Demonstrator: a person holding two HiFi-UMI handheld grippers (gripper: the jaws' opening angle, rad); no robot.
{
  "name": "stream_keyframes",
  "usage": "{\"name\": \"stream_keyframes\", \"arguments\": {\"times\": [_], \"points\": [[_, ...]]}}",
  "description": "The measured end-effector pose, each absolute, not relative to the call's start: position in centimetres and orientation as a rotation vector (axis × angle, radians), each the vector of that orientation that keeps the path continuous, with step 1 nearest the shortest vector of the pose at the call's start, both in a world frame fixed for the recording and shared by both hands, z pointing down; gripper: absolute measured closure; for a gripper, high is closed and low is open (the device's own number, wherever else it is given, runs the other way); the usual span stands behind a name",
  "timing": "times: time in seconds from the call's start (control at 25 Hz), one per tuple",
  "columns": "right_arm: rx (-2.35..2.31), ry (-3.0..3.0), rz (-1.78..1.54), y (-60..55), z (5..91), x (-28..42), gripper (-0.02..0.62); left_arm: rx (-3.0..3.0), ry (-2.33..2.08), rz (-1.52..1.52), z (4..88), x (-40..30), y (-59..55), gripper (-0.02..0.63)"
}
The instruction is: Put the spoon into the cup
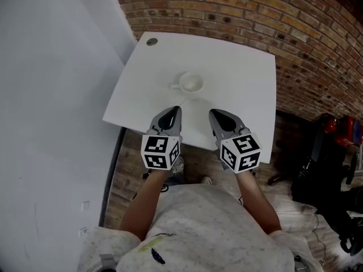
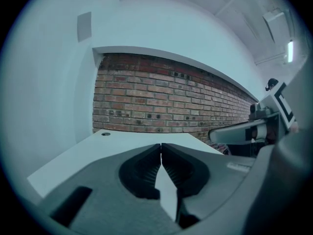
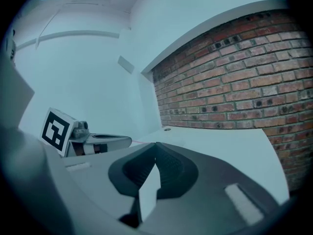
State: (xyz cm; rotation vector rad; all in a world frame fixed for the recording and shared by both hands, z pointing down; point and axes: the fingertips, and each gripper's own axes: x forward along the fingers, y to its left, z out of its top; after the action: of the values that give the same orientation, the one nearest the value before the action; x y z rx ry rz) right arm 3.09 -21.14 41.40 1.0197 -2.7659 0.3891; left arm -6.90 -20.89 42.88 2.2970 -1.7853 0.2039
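Observation:
A white cup (image 1: 190, 83) stands near the middle of the white table (image 1: 244, 78), its handle pointing left. A faint thin pale shape lies just in front of the cup; I cannot tell whether it is the spoon. My left gripper (image 1: 177, 110) and right gripper (image 1: 212, 113) hover side by side over the table's near edge, short of the cup. Both are shut with nothing between the jaws. The left gripper view shows its jaws (image 2: 161, 145) closed tip to tip, and the right gripper view shows the same (image 3: 155, 145). The cup is hidden in both gripper views.
A brick wall (image 1: 255, 16) runs behind and to the right of the table, and a white wall (image 1: 51, 95) stands at the left. A round grommet (image 1: 151, 41) sits in the table's far left corner. Black bags and gear (image 1: 329, 157) lie on the floor at right.

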Motion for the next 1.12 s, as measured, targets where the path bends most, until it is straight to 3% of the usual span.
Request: {"name": "stream_keyframes", "arguments": {"times": [1.12], "points": [[1.273, -2.609, 0.453, -28.6, 42.5, -1.6, 0.584, 2.375, -1.507, 0.394, 47.7, -11.1, -30.5, 0.598]]}}
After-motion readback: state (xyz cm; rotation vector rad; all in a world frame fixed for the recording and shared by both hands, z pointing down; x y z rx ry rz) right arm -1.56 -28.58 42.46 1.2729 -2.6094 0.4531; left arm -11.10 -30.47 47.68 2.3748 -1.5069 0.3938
